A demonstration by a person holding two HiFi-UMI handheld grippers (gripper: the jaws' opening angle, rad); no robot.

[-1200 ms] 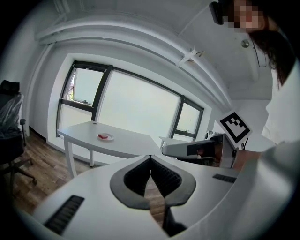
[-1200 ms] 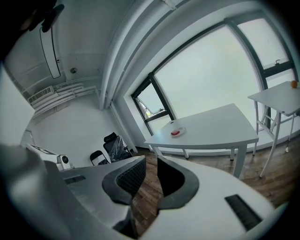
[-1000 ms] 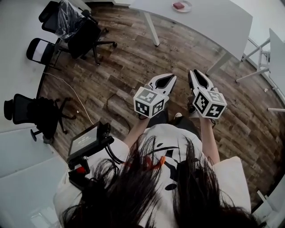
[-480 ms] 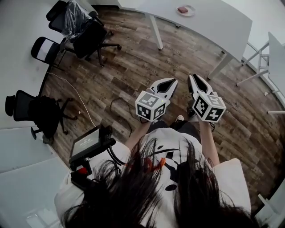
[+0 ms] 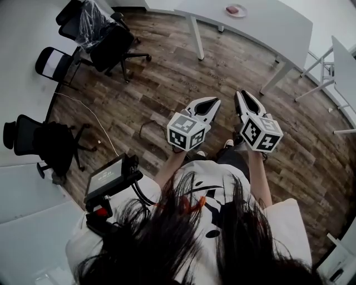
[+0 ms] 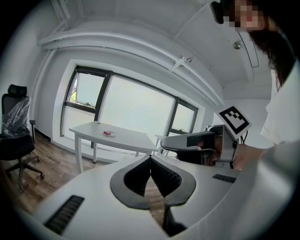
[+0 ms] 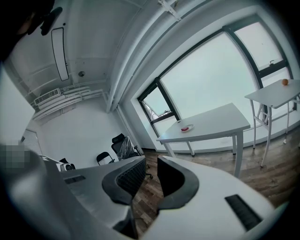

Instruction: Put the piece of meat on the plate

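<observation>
Red piece of meat (image 5: 231,9) lying on a small round white plate (image 5: 242,11), near the far end of a long white table (image 5: 267,28). Well apart from it, over brown wood-plank floor (image 5: 161,83), side by side and pointed toward the table: left gripper (image 5: 217,101), jaws together, nothing between them; right gripper (image 5: 241,93), jaws together, likewise empty. Black office chairs (image 5: 108,42) off to the left.

A piece of meat (image 5: 231,9) lies on a plate (image 5: 241,11) on the table (image 5: 267,25), well ahead of the person (image 5: 217,195). The left gripper (image 5: 217,101) and right gripper (image 5: 241,93) are side by side over the floor (image 5: 167,83). Office chairs (image 5: 105,42) stand to the left, and a second table (image 5: 345,61) is at the right edge.
</observation>
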